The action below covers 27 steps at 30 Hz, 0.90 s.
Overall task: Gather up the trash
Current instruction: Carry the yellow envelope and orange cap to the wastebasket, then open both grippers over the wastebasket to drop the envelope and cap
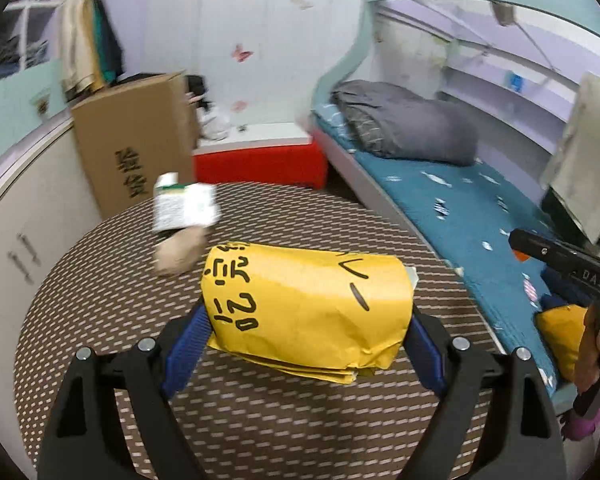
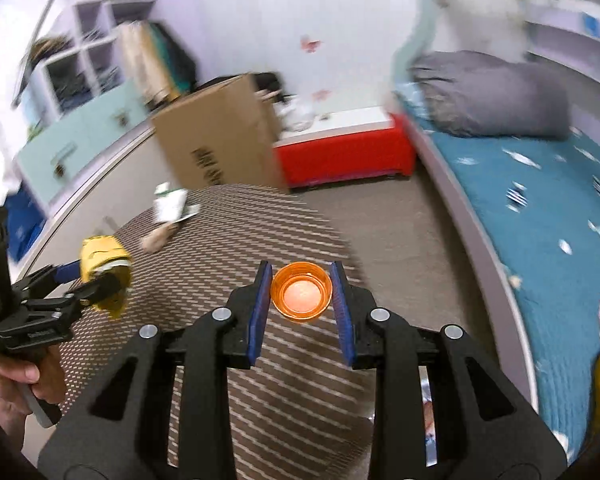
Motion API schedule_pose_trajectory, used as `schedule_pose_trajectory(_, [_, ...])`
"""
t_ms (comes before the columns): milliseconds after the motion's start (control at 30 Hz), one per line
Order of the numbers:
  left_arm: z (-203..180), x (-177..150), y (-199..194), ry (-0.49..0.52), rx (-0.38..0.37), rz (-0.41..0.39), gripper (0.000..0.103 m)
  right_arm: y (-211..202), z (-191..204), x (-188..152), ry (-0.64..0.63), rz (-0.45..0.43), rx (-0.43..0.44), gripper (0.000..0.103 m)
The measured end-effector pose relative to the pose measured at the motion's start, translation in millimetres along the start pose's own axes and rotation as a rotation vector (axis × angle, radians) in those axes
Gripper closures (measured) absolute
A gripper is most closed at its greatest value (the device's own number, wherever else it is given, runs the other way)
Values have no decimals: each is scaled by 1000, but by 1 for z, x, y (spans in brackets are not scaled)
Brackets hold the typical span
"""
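Observation:
My left gripper (image 1: 306, 316) is shut on a folded yellow paper packet (image 1: 308, 312) with black writing, held above the round patterned table (image 1: 100, 320). In the right wrist view the same packet (image 2: 102, 258) shows at the left in the left gripper (image 2: 96, 276). My right gripper (image 2: 302, 294) is shut on a small orange plastic cup (image 2: 302, 292), its mouth facing the camera, above the table (image 2: 220, 248). A white and green carton (image 1: 184, 204) and a beige crumpled scrap (image 1: 178, 252) lie on the far part of the table; both also show in the right wrist view, the carton (image 2: 170, 204) and the scrap (image 2: 156, 238).
A tall cardboard box (image 1: 136, 148) stands beyond the table by white cabinets (image 1: 24, 208). A red and white bench (image 1: 260, 160) is at the back. A bed with a teal sheet (image 1: 460, 208) and grey bedding (image 1: 404, 124) runs along the right.

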<state>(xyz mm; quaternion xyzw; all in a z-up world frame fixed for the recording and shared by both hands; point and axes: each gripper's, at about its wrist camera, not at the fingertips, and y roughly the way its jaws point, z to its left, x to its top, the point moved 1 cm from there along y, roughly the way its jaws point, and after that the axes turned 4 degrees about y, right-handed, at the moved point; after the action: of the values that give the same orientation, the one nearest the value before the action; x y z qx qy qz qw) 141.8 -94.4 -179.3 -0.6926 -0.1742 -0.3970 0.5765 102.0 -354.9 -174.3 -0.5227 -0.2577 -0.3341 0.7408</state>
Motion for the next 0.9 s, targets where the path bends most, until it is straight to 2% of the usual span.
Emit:
schedule_pose_trajectory(133, [-38,5,4,54,-47,0,18,-14,-67,-22,121,18,-95,74])
schedule_pose_trajectory(233, [-63,6,8,87,-75,8,18,-7,-120,-54,232,86,-161,74])
schedule_pose_trajectory(300, [-78,7,12,111,-91,14,18,2,-146,-74,298,125,-171,74])
schedule_pose_trajectory(400, [-99,8,15,143,-111,20,18,15,-174,-100,371,176,-189,74])
schedule_pose_trajectory(567, [-131,10,24,196,-137,32,18,22,-201,-125,437,203,-193,71])
schedule_pose_trajectory(633, [-144,9,29,216,-148,42,18,28,-215,-133,483,225,-207,26])
schedule_pose_trajectory(767, [-173,6,44,263,-176,73,18,23,-238,-148,567,219,-237,25])
schedule_pose_trajectory(900, [-209,0,66,312,-217,120,18,-1,-246,-148,595,163,-253,18])
